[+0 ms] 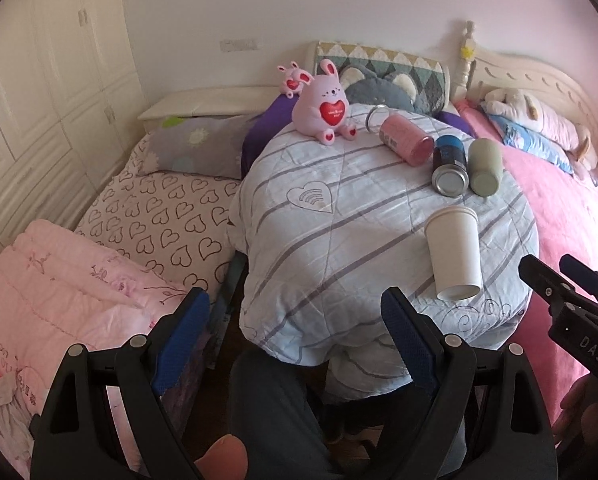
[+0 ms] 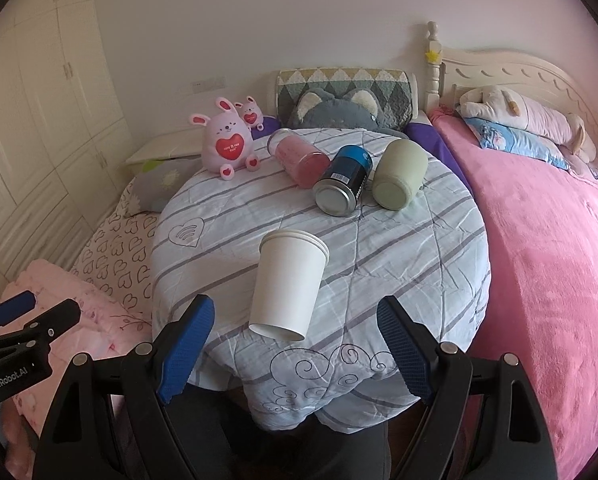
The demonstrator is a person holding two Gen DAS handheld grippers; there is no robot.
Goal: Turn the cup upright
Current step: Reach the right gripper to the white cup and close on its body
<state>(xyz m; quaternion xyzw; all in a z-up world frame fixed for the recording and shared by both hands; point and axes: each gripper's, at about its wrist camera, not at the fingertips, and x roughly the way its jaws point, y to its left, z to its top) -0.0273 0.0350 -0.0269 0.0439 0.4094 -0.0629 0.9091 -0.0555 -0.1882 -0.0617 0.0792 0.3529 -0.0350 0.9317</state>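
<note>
Honestly, my right claw [image 2: 295, 344] gapes wide and empty just short of the paper cup [image 2: 287, 284]. Squeezing crushes it, or it rolls on the soft table [image 2: 419, 248].

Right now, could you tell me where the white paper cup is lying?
The white paper cup lies on its side near the front edge of the striped quilt, ahead of the open right gripper, with the blue can behind it.

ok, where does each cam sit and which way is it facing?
Left wrist: on the left gripper, facing the quilt-covered table from its left; own open fingers, the right gripper at the edge.
Right wrist: on the right gripper, aimed at the white paper cup; own open fingers.
Both share the cup lying on its side.
</note>
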